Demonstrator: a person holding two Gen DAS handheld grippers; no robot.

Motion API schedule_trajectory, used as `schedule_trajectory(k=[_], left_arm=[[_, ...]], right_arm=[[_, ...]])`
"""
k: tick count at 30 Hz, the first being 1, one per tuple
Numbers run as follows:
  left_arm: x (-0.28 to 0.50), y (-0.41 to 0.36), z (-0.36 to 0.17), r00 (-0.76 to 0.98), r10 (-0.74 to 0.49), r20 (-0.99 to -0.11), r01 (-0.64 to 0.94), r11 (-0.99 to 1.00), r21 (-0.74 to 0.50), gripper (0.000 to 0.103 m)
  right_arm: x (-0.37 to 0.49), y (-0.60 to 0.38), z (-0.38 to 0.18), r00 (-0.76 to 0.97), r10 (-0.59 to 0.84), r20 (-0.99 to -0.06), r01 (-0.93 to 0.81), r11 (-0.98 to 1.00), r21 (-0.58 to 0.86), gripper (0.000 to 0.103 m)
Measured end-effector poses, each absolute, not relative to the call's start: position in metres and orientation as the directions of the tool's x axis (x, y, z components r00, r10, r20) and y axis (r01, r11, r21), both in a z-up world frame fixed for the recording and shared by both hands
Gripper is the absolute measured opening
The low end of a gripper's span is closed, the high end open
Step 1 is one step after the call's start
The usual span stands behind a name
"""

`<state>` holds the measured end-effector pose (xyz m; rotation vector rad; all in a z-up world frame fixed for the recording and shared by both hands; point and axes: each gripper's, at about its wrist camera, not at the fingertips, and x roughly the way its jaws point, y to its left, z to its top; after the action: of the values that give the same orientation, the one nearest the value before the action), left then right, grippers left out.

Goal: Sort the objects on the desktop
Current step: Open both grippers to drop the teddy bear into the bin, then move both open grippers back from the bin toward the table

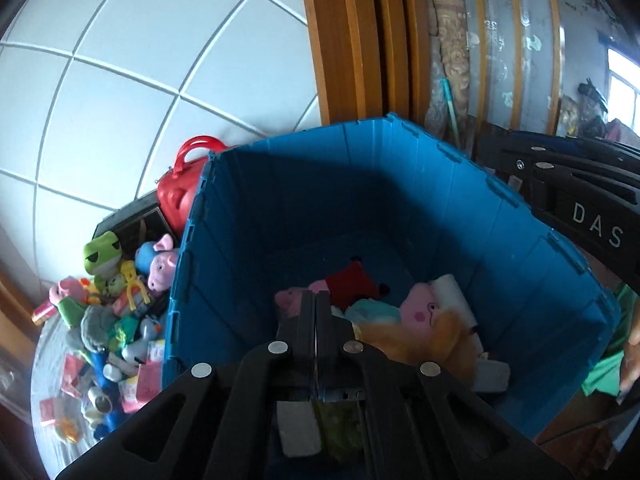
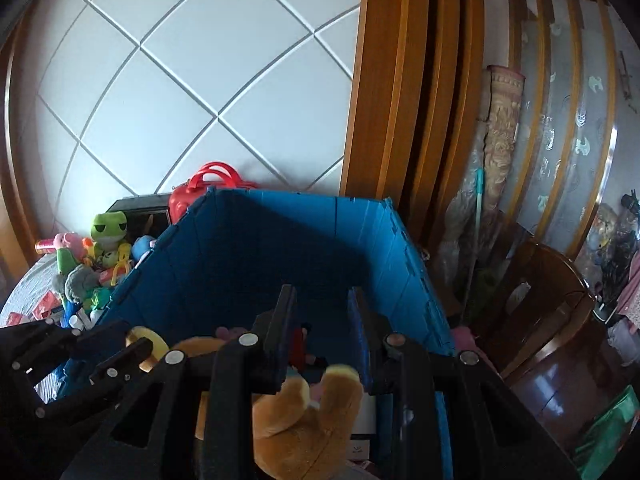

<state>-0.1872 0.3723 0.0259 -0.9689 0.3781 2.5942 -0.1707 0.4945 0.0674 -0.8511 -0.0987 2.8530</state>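
Note:
A deep blue bin point(image 1: 280, 208) point(image 2: 280, 232) holds soft toys: a brown plush point(image 1: 440, 336) point(image 2: 296, 412), a pink pig point(image 1: 420, 308) and a red toy point(image 1: 352, 284). My left gripper point(image 1: 316, 308) hangs over the bin's near side, shut, with its fingers touching and nothing between them. My right gripper point(image 2: 320, 300) is above the bin's right part. Its fingers stand a little apart and grip nothing. The brown plush lies in the bin beneath them. In the left wrist view the right gripper's black body point(image 1: 580, 208) comes in over the bin's right rim.
Left of the bin, a pile of toys point(image 1: 112, 312) covers the table, with a green frog plush point(image 1: 102, 252) point(image 2: 108, 228) and a pink pig point(image 1: 162, 268). A red case point(image 1: 180, 192) stands behind the pile. A dark wooden chair point(image 2: 552, 320) is to the right.

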Motion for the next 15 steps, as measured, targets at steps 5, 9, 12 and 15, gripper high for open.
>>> schedule_trajectory(k=[5,9,12,15], left_arm=[[-0.189,0.376,0.018,-0.706,0.205,-0.677,-0.390,-0.911,0.131,0.016],[-0.187,0.374,0.015,-0.729,0.194,-0.657,-0.373,-0.916,0.144,0.054],[-0.190,0.371,0.013,-0.735,0.199,-0.648,-0.369,-0.920,0.136,0.069],[-0.184,0.367,0.016,-0.754,0.210,-0.623,-0.359,-0.925,0.122,0.080]], right_arm=[[-0.178,0.505,0.065,-0.798,0.176,-0.576,-0.132,-0.984,-0.118,0.026],[-0.177,0.511,0.056,-0.784,0.174,-0.596,-0.132,-0.985,-0.115,0.026],[-0.174,0.513,0.048,-0.777,0.164,-0.608,-0.125,-0.986,-0.106,0.026],[-0.166,0.513,0.045,-0.779,0.169,-0.604,-0.136,-0.986,-0.100,0.027]])
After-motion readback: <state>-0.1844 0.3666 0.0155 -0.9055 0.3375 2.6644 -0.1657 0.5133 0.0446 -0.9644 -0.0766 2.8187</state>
